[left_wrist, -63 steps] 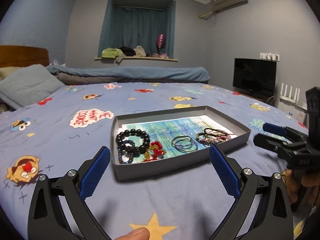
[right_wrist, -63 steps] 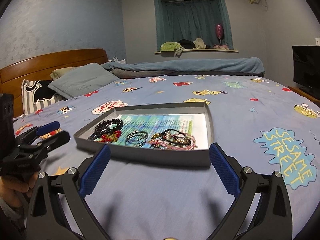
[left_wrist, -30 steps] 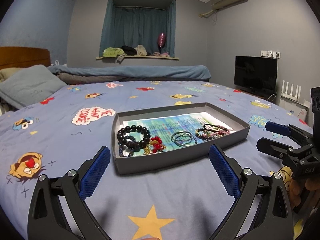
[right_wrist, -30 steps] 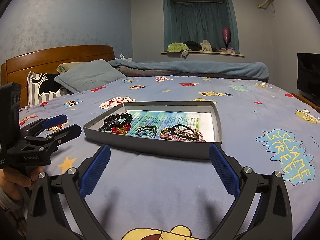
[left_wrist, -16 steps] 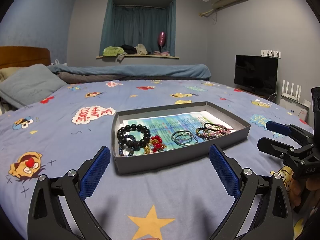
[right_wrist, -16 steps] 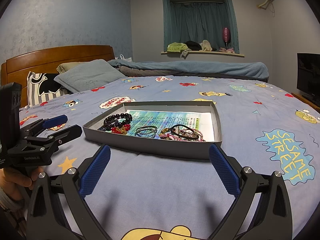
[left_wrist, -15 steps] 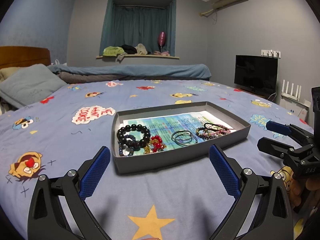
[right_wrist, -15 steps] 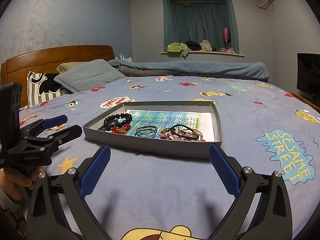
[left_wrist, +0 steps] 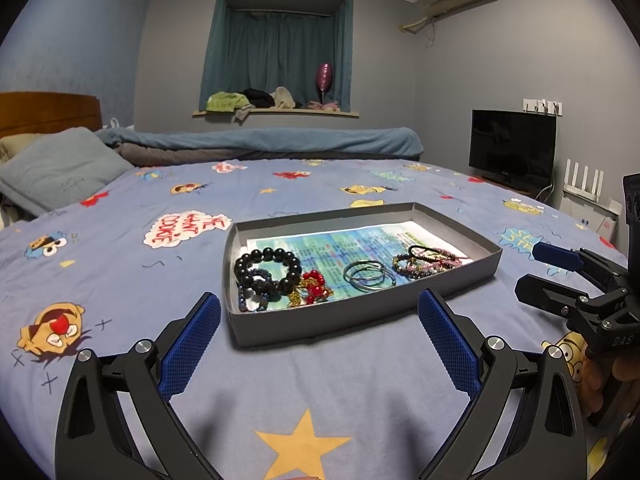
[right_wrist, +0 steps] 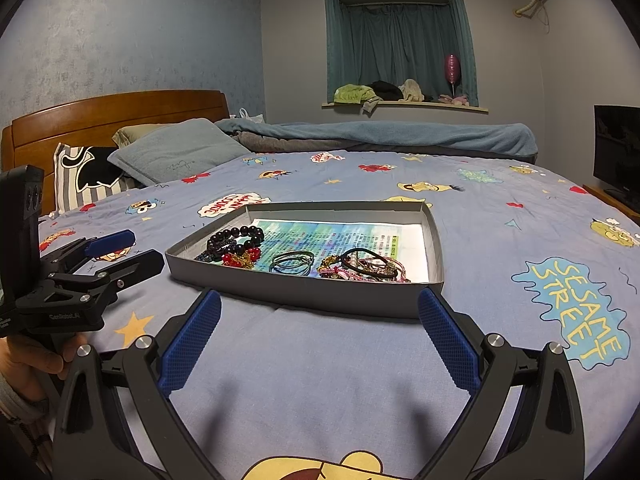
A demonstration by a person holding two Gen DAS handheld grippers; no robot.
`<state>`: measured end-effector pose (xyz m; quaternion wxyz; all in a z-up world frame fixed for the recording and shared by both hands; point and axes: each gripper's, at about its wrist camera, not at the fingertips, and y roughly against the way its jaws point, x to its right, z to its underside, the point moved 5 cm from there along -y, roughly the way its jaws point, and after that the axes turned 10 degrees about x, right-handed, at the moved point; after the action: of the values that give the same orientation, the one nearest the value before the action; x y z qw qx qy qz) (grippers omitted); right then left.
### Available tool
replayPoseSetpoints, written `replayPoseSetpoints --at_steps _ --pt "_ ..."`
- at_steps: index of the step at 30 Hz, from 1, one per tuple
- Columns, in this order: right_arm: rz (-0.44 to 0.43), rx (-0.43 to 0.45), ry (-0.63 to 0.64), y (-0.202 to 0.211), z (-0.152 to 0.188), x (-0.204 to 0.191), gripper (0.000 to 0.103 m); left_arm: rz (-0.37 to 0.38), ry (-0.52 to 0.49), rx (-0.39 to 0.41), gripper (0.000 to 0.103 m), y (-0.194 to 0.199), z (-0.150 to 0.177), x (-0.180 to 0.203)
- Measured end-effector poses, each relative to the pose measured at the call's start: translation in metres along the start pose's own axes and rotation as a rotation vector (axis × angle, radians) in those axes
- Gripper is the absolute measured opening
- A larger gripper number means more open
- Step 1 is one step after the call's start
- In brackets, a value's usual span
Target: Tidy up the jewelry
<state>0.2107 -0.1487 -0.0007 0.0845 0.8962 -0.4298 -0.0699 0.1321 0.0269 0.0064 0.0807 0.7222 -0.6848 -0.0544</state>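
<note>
Straight ahead of my left hand-held gripper [left_wrist: 319,334], in the left wrist view, a shallow grey tray [left_wrist: 360,310] lies on the bed [left_wrist: 120,272]. The two blue ribbed pads are spread wide and hold nothing, and the tray is just beyond their tips. Inside it, on the side nearest this gripper's left finger, is a black bead bracelet [left_wrist: 267,270] with round glossy beads, touching a red and gold beaded piece [left_wrist: 312,288]. Toward the right finger lie thin metal bangles [left_wrist: 369,275], and further right a tangle of small bead strands [left_wrist: 428,262]. All of them rest on a printed paper sheet [left_wrist: 344,242].

Off to the left of my right hand-held gripper [right_wrist: 319,334], in the right wrist view, I see the left gripper hovering beside the tray, held by a hand [right_wrist: 32,360]. The right gripper also stands spread and empty, and the tray wall is close before its tips, with the tangle of strands nearest.

My worry is the soft quilt: I think the light cardboard-looking tray can tilt or slide if a finger pushes its wall. The strands look knotted together, so pulling one may drag the others. The bangles are thin and smooth and may slip from the pads.
</note>
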Motion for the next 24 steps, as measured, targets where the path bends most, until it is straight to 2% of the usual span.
replayPoseSetpoints --at_steps 24 --pt "0.001 0.001 0.001 0.0006 -0.0002 0.0002 0.097 0.0 -0.001 -0.002 0.098 0.0006 -0.0003 0.0004"
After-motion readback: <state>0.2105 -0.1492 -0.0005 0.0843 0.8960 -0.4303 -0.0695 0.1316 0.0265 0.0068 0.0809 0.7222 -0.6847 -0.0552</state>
